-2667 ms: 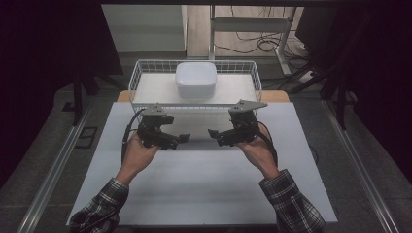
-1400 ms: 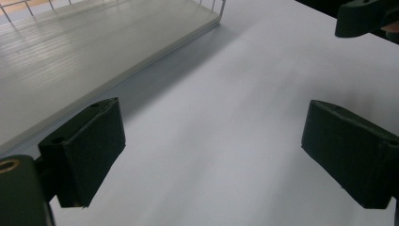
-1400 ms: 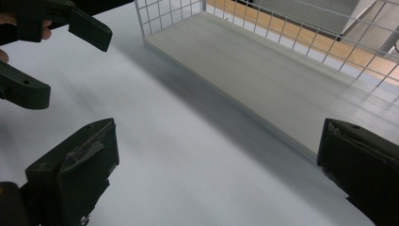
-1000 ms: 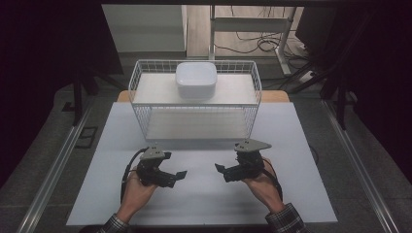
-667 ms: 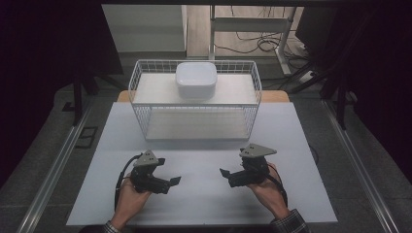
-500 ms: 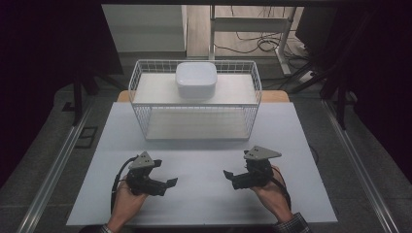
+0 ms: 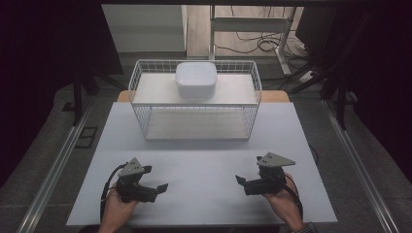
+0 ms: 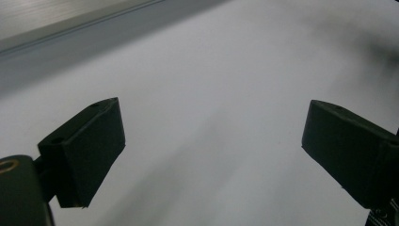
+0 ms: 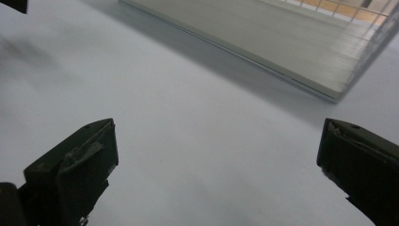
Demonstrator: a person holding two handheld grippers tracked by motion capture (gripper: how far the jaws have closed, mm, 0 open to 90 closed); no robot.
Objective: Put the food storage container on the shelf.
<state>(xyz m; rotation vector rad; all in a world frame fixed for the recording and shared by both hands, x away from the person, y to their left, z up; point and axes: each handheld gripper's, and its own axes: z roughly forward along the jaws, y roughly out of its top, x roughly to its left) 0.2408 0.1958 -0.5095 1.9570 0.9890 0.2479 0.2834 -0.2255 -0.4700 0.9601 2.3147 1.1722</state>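
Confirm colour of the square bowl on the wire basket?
White square bowl, on the white wire basket; clearest in the high view.

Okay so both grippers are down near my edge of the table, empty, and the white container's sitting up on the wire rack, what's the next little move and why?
Probably bring both grippers forward toward the wire rack. The left gripper and right gripper sit open and empty near the table's front edge, well short of the white container on the rack's upper shelf, the one thing there to handle.
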